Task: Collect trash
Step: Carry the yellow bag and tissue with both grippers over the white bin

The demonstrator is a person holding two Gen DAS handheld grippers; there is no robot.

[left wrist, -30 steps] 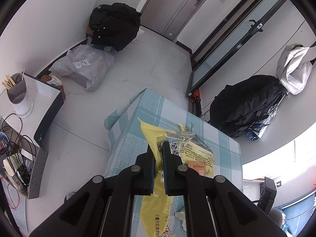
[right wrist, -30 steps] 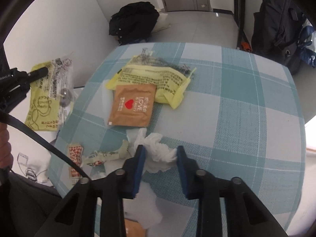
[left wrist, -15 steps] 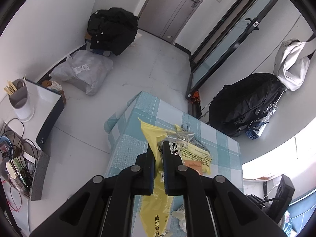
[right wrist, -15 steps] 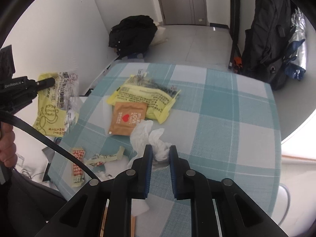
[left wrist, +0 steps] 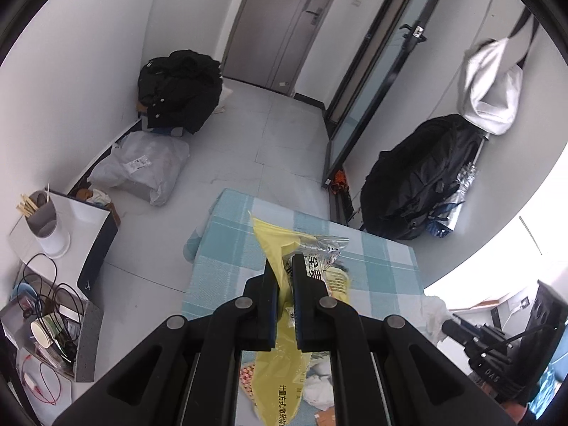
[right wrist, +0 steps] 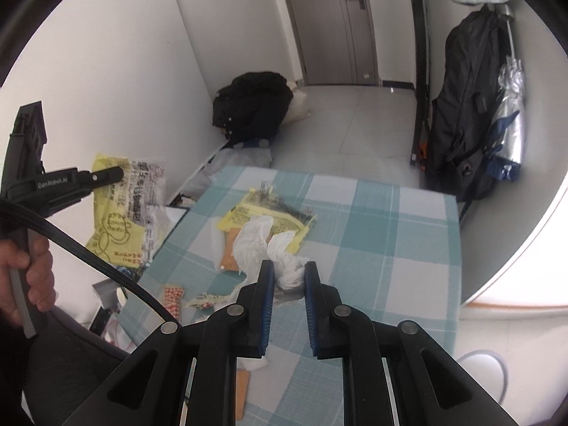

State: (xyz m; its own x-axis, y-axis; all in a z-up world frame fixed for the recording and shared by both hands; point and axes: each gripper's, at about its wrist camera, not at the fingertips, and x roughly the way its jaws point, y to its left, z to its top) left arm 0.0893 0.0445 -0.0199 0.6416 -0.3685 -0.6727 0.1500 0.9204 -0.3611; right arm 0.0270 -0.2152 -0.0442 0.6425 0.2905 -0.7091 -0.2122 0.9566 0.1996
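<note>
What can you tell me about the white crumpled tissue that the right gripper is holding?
The white tissue looks like soft, thin, wrinkled paper, bunched into a loose wad. Its lower end is pinched between the blue-padded fingers of the right gripper, which is shut on it. The rest flops up and leftward in two floppy lobes. It appears lifted above the checked tablecloth, in front of the yellow wrapper and orange packet.
</note>
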